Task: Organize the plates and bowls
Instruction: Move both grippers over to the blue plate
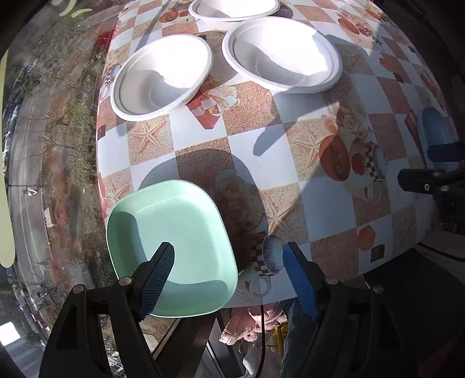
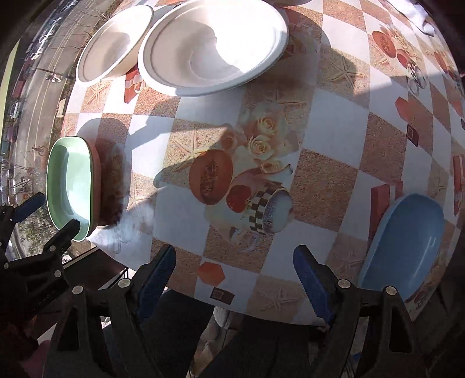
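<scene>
Bench point(image 1: 261, 151) with a checkered, printed cloth carries all the dishes; I take the green plate point(image 1: 174, 250) as my landmark. It sits at the near left corner of the bench, flat, with part of its rim reaching past the bench edge. From the right wrist view the green plate point(image 2: 69, 183) seems to rest on a second, reddish-brown dish point(image 2: 97, 186), of which only the right rim shows.

My left tool point(image 1: 229, 270) is released, jaws wide apart. One ribbed blue pad point(image 1: 158, 279) lies over the near edge of the green plate; I cannot tell whether it touches. The other pad is to the right of the plate, over the cloth.

My right tool point(image 2: 235, 276) is also released, jaws spread, at the near bench edge well to the right of the green plate, with nothing between the pads.

Two white bowls lie beyond the green plate: one bowl point(image 1: 162, 77) straight behind it, the other white bowl point(image 1: 282, 55) behind and to the right, the two near each other but apart. A third white dish point(image 1: 234, 10) sits farther back still.

The blue plate point(image 2: 404, 247) lies far to the right of the green plate, at the near right bench edge, just right of my right tool.
</scene>
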Available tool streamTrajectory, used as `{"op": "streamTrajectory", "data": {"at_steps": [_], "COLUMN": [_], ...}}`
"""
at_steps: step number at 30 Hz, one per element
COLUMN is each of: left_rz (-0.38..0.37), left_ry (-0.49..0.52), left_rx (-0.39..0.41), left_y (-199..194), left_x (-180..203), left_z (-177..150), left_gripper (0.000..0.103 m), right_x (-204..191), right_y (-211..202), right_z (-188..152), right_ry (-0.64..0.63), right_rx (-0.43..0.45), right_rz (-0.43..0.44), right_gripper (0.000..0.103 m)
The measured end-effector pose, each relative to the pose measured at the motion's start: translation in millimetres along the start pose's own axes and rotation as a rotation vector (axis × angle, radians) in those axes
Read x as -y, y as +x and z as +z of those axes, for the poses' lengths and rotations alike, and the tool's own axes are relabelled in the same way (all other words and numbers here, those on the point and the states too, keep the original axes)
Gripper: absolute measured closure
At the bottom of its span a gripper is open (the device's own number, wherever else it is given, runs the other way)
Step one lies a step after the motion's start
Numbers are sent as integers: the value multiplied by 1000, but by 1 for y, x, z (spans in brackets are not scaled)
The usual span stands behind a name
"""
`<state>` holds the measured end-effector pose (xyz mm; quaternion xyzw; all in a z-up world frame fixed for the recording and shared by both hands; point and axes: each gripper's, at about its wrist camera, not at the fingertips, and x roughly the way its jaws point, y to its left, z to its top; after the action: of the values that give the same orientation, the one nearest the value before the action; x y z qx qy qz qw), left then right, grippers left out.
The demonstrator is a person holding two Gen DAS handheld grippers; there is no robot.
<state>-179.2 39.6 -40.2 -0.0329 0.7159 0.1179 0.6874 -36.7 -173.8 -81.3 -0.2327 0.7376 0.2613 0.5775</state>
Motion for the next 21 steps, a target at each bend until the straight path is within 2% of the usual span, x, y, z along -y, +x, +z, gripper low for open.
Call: {"op": "streamTrajectory", "data": {"at_steps": [5,8,16,21], "left_rz": [-23,-52,-132,-142], "left_ry": [165,217,241,229], "left_rx": [-2,-8,-58,-72], "left_y": [-2,-5,-1,1], "left_x": [57,87,150,175], "left_z": [31,49,84,97], "left_gripper": [23,23,23,23], "right_x": [68,115,231,294], "right_y": [-18,-22,-14,-14], "right_z": [-8,-24,-76,-88], "right_ry": [145,248,485,547], "right_rx": [55,59,8,-23], "right_rz": [-34,-51,-136,-152], "right_gripper": [19,19,19,19]}}
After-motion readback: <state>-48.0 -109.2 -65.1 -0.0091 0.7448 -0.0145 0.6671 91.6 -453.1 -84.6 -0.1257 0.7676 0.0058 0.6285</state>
